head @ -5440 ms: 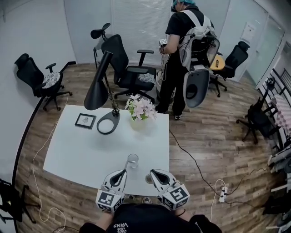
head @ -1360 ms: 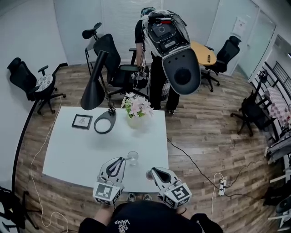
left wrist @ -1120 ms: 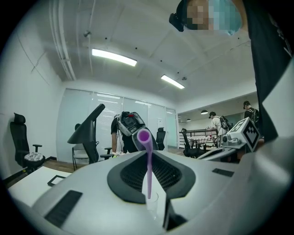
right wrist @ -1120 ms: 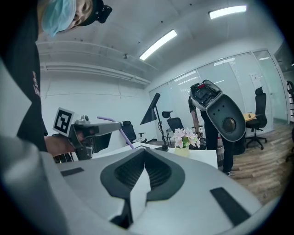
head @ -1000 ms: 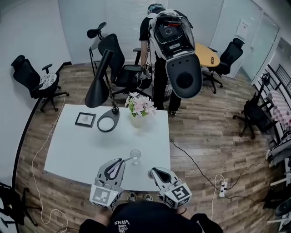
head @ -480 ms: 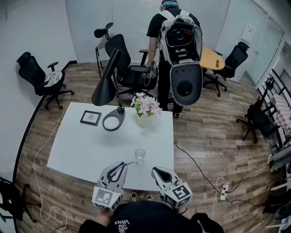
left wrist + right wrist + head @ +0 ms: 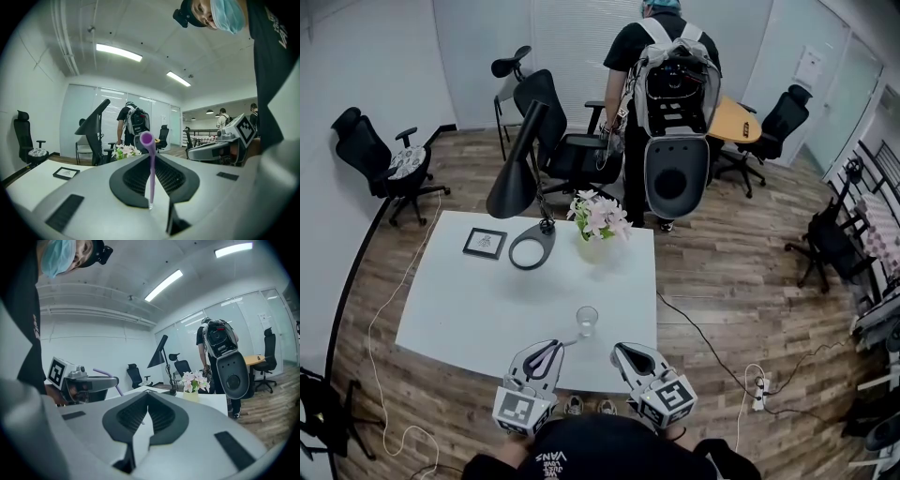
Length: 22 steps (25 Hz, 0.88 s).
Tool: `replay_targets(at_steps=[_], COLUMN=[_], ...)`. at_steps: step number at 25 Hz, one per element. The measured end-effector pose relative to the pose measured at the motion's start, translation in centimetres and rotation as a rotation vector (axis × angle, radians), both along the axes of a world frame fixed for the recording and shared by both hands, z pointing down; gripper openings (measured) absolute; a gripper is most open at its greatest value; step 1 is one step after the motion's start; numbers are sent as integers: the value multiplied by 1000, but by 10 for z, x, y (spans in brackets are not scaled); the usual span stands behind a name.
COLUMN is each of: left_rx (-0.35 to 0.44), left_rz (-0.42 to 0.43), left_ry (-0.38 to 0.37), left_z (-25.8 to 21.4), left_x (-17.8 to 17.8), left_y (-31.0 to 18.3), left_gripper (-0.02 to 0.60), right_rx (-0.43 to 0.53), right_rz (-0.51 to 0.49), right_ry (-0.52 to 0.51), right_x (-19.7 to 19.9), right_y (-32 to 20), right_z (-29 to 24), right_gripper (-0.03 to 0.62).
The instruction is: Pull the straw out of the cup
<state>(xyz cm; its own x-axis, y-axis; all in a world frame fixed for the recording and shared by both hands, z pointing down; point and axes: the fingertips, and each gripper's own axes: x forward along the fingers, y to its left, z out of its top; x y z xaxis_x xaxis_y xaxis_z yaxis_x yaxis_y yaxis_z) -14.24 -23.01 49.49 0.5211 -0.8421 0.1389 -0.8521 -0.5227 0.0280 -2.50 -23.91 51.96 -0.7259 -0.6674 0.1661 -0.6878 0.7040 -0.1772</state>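
Note:
A clear cup (image 7: 587,321) stands upright on the white table (image 7: 469,309), near its front edge. My left gripper (image 7: 560,344) sits just in front of the cup and to its left, shut on a purple straw (image 7: 569,341). The left gripper view shows the straw (image 7: 151,173) pinched upright between the jaws, its bent open end (image 7: 146,138) on top, clear of the cup. The cup is hidden there. My right gripper (image 7: 617,351) rests shut beside the cup's right, holding nothing. From the right gripper view the straw (image 7: 107,376) sticks out of the left gripper (image 7: 86,383).
A black desk lamp (image 7: 517,183), a vase of pink flowers (image 7: 598,220) and a small picture frame (image 7: 485,243) stand at the table's far side. A person with a large backpack (image 7: 670,103) stands beyond it, among black office chairs (image 7: 562,141). Cables lie on the wooden floor.
My left gripper has drawn back from the cup towards me and sunk a little, taking the straw out of the cup. The person with the backpack has shifted behind the table.

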Motion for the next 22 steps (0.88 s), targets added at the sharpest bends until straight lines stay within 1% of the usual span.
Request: replay_targets(at_steps=[5,22], left_rx=[-24,-23], left_rz=[19,4], left_ry=[1,12], left_z=[11,6], left_x=[7,8], left_y=[3,-1], left_gripper=[38,38], right_rx=[1,9], right_rz=[9,14], right_ry=[-3,-7], right_x=[3,8], right_y=[0,-6], right_z=[2,-2], right_gripper=[18,18])
